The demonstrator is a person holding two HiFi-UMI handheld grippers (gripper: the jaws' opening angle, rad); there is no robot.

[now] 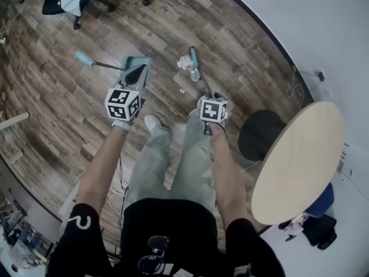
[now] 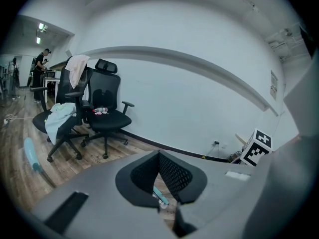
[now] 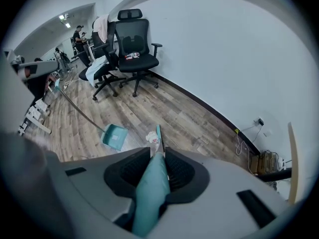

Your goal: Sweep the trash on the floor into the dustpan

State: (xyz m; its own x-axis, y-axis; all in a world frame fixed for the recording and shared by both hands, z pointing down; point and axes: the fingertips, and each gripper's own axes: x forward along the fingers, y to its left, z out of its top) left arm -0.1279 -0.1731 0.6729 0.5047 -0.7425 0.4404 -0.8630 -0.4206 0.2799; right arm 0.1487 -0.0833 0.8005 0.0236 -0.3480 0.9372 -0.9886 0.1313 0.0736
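- Clamped between the jaws of the right hand-held gripper (image 3: 158,158) is the teal broom handle (image 3: 148,195). Its broom head (image 1: 195,64) rests on the wooden floor (image 1: 242,45), touching the crumpled trash (image 1: 185,63).
- Left hand-held gripper (image 2: 159,156) has its jaws together on nothing. It hovers over the teal dustpan (image 1: 138,65), whose long handle (image 1: 106,65) lies flat on the floor, unheld.
- Trash sits between the broom head and the dustpan, near the pan. A small scrap (image 1: 181,89) lies apart from it, closer to the person's feet.
- Sweeping looks like the step in hand. Short, low strokes with the bristles pressed to the floor should push the crumpled piece toward the pan without flicking it past.
- Nothing holds the pan, so a firm push may slide it away. Steadying it with the left hand-held gripper first seems wise.
- The stray scrap probably needs its own separate pass.
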